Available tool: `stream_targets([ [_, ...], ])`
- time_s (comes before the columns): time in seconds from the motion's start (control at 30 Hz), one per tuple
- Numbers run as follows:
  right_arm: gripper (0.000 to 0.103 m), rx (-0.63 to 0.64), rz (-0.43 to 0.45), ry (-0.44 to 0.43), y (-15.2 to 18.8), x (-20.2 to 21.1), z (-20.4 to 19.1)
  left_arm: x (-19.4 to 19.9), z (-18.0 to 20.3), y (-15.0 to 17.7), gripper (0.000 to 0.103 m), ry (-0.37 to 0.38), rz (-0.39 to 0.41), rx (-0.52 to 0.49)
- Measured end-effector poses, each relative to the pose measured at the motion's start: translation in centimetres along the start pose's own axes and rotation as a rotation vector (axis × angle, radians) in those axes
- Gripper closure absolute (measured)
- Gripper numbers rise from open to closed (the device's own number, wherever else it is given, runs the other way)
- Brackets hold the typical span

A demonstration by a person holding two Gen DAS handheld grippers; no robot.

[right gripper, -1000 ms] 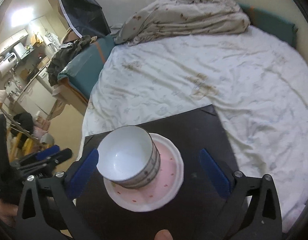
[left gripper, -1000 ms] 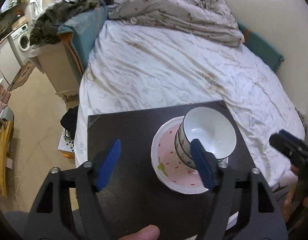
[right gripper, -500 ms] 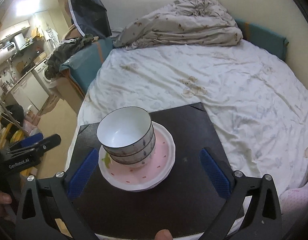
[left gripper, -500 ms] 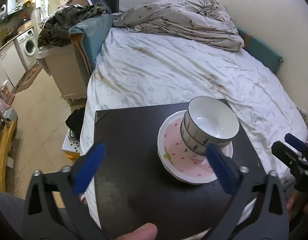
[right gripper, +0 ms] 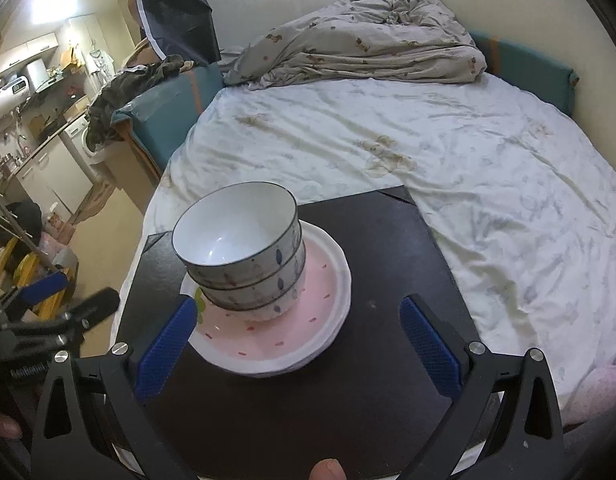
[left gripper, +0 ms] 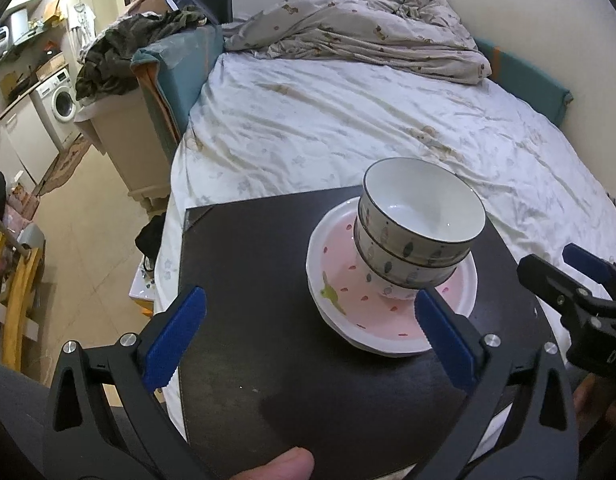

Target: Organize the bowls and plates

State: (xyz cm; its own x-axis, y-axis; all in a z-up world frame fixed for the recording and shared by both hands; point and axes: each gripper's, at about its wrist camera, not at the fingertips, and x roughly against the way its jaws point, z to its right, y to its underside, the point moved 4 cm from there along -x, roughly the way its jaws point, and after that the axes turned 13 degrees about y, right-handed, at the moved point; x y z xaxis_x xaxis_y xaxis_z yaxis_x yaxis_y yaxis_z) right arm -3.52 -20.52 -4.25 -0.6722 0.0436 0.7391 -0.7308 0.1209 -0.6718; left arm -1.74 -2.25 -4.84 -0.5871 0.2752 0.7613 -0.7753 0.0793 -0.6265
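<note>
White bowls with grey leaf marks; pink red-flecked plate; black board.

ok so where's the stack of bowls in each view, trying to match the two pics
Left wrist view: the stack of bowls sits right of centre, on the pink plate.
Right wrist view: the stack of bowls sits left of centre, on the same plate.
Shared landmark: the rumpled duvet at the far end of the bed.

A bed with a white printed sheet fills the room, a crumpled duvet at its far end against pale walls; left, a washing machine stands on beige floor
</note>
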Motion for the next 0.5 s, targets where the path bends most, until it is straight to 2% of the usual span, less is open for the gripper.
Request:
stream_targets([
  [0.5,0.000,0.023,-0.021,0.032,0.50,-0.63,-0.13,-0.65,0.39,0.22,0.000,0.056,-0.035,0.023],
])
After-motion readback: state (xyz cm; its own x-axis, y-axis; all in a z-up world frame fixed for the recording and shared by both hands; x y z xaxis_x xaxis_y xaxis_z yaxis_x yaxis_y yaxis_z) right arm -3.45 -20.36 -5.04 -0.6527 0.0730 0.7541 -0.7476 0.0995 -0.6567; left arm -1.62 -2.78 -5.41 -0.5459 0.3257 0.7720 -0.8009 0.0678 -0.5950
